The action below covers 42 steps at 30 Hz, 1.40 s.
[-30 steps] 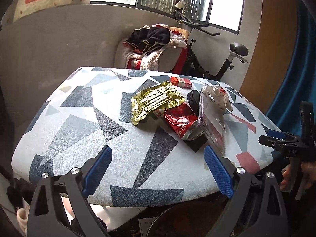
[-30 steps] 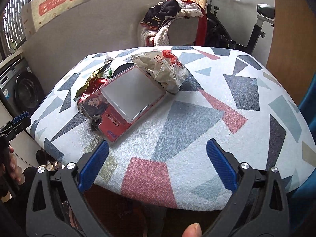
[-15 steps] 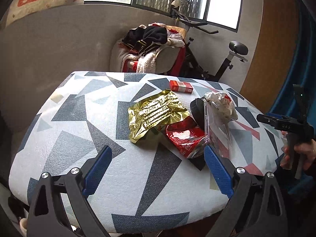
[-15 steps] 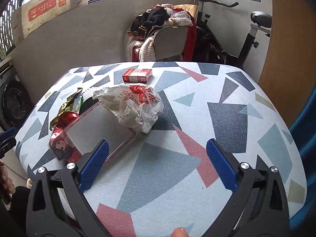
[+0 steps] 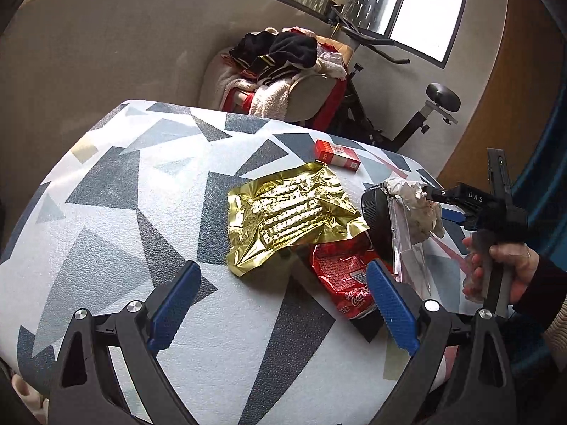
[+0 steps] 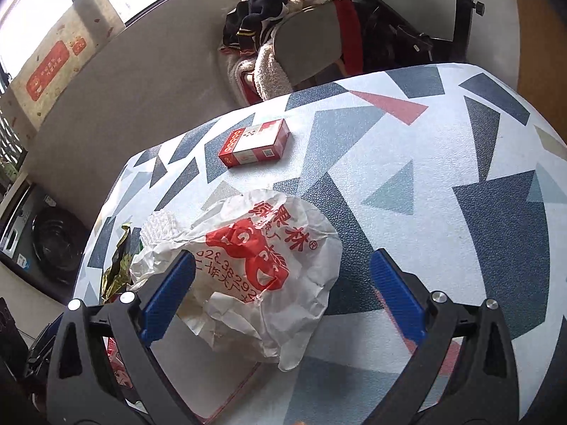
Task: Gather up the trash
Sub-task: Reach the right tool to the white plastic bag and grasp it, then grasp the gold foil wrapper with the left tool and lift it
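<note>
Trash lies on the patterned table (image 5: 106,212): a gold foil wrapper (image 5: 290,216), a crushed red cola can (image 5: 343,279), a black lid (image 5: 377,219), a clear plastic box (image 5: 404,233), a crumpled white paper bag with red print (image 6: 262,269) and a red cigarette pack (image 6: 255,141). My left gripper (image 5: 280,304) is open and empty, low over the table just short of the foil and can. My right gripper (image 6: 283,294) is open, its fingers on either side of the paper bag, not closed on it. It also shows in the left wrist view (image 5: 475,205).
A chair piled with clothes (image 5: 280,67) and an exercise bike (image 5: 418,113) stand behind the table. A washing machine (image 6: 53,241) sits at the left in the right wrist view. The table edge (image 6: 531,113) curves off at the right.
Both grippers have moved forward over the table. The left one has closed in on the foil and can. The right one has come down around the paper bag.
</note>
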### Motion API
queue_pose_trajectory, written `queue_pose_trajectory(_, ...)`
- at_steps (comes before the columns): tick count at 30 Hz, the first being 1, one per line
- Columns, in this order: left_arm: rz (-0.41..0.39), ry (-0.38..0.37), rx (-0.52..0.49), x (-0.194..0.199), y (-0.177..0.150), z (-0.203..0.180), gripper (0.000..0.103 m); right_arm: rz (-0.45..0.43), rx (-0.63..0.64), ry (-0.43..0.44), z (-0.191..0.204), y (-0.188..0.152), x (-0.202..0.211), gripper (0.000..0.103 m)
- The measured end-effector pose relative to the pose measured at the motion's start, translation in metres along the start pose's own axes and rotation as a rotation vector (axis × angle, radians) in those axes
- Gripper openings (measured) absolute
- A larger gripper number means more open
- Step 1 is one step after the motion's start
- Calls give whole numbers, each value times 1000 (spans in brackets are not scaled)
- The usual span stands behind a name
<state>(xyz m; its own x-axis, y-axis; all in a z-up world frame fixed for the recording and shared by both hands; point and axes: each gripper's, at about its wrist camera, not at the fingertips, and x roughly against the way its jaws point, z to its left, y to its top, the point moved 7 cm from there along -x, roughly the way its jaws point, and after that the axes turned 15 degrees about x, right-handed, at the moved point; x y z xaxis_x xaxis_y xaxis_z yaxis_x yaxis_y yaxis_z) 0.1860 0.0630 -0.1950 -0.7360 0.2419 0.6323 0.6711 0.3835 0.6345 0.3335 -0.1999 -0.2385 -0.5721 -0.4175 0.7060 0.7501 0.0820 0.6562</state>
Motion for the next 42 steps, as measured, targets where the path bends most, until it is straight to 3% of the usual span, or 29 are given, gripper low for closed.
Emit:
queue_pose_trajectory(4,39,-4,29,-17,4,-2,92,0,-34,92,7,-3,-10,60)
queue_pose_trajectory(6,67,-12,50,-26,5,-4,92,-29,-30,123,12,-1,-4,48)
queue_pose_trajectory(8,86,-25,54,-35,7,-8,93,-60,4,107,15,2,6,43)
queue_pose_trajectory(10,82,-7,-1,-42,8,-12,93,-93,26,97,17,7,18,38)
queue_pose_trajectory(16,40,95,-153,-45,11,4,92,-162,91,50,18,14,56,38)
queue_pose_trajectory(22,57,174,-253,-54,7,24,81,-173,79,37,10,11,67,38)
queue_pose_trajectory(28,82,224,-348,-71,5,17,78,-164,79,35,11,6,66,38)
queue_pose_trajectory(32,110,243,-449,-85,5,4,69,-164,79,44,11,6,67,38)
queue_pose_trajectory(35,133,274,-503,-97,4,-1,58,-160,74,43,10,4,67,38)
queue_pose_trajectory(37,157,262,-505,-103,4,-1,24,-154,78,42,10,3,66,38)
queue_pose_trajectory(40,116,243,-474,-98,9,-3,12,-142,86,32,11,-1,66,38)
queue_pose_trajectory(42,107,222,-418,-93,13,1,11,-139,90,23,12,-4,68,38)
